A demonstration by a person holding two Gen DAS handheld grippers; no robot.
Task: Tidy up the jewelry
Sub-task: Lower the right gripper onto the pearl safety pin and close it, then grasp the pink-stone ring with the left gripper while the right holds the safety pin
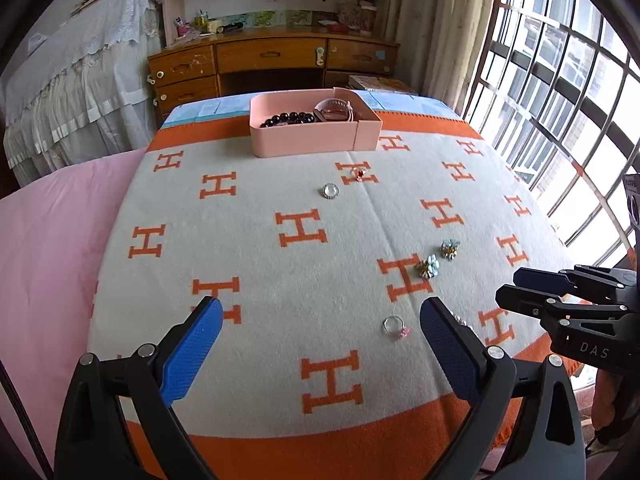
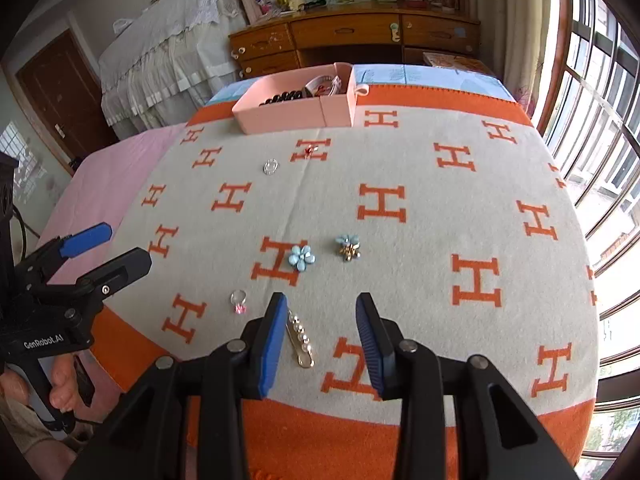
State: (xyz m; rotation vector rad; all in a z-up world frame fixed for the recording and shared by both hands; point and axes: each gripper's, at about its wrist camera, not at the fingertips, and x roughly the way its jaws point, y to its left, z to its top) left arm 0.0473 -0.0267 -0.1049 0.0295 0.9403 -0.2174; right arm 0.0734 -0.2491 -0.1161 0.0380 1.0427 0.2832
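A pink box [image 1: 304, 136] at the far end of the blanket holds a dark bead bracelet [image 1: 286, 119] and a pink watch [image 1: 334, 110]; it also shows in the right wrist view [image 2: 288, 114]. Loose on the blanket lie a round crystal brooch [image 1: 331, 190], a red-stone ring [image 1: 359, 174], two blue flower earrings [image 2: 301, 257] [image 2: 347, 247], a pink-stone ring [image 2: 239, 301] and a pearl hairpin [image 2: 301, 338]. My left gripper [image 1: 320, 316] is open and empty, near the pink-stone ring [image 1: 395, 326]. My right gripper [image 2: 322, 312] is open and empty, just above the hairpin.
The orange and grey H-pattern blanket [image 1: 280, 240] covers the bed, with pink sheet [image 1: 44, 240] to the left. A wooden desk [image 1: 272, 60] stands behind the bed. A barred window [image 1: 560, 100] runs along the right side.
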